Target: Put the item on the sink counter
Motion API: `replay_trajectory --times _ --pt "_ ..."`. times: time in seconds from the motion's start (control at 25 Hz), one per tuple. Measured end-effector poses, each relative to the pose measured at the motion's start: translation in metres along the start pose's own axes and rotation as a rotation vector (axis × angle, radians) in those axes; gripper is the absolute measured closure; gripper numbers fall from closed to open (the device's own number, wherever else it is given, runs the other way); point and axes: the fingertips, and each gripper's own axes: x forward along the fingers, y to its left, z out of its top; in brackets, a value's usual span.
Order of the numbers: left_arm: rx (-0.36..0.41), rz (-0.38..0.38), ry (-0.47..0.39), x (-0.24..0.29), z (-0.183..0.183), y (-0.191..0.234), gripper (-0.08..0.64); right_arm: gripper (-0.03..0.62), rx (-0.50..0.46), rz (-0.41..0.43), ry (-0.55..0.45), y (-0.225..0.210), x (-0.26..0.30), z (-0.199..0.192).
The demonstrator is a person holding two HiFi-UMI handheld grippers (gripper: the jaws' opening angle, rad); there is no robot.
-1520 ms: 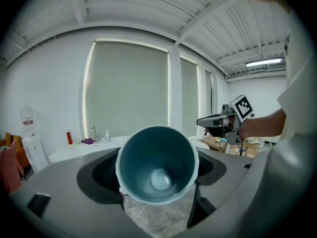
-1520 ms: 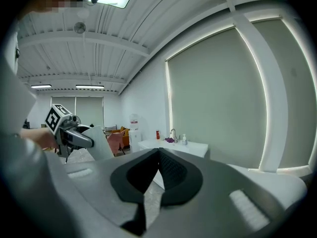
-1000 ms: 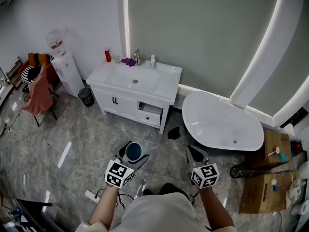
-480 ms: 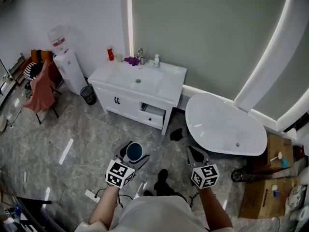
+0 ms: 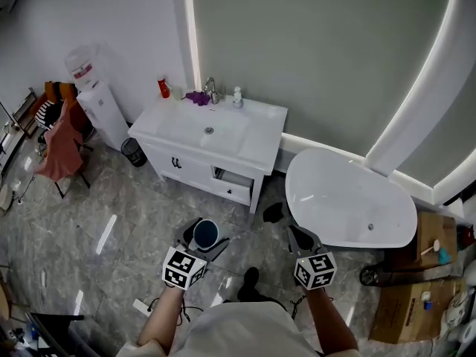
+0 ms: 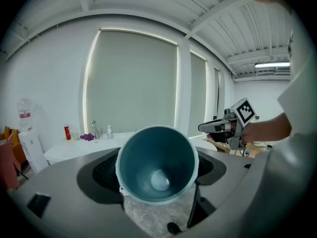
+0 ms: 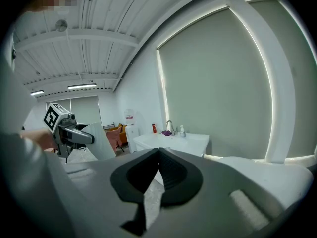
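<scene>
As the head view looks down, left gripper carries blue cup near the person; sink counter well apart, far. Left gripper view: jaws wide, clamped on blue cup. Right gripper view: right gripper jaws together, empty.

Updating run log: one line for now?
left gripper shut on teal plastic cup | right gripper shut, empty | white sink counter ahead

A white freestanding bathtub stands on a grey marbled floor below a grey wall edged with light strips. At left are a water dispenser, a black waste bin just beside it, and a chair draped in pink cloth. Cardboard boxes sit at right. A red bottle, purple cloth and white pump bottle flank a tap.
</scene>
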Motion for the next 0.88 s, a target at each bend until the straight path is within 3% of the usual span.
replay_trajectory --times 0.44,0.88 --pt "0.007 0.023 0.023 0.086 0.037 0.039 0.156 0.581 -0.013 0.047 0.006 -0.066 0.080 0.031" --pt "-0.015 0.042 0.024 0.139 0.051 0.049 0.156 0.581 -0.006 0.066 0.029 -0.111 0.114 0.036"
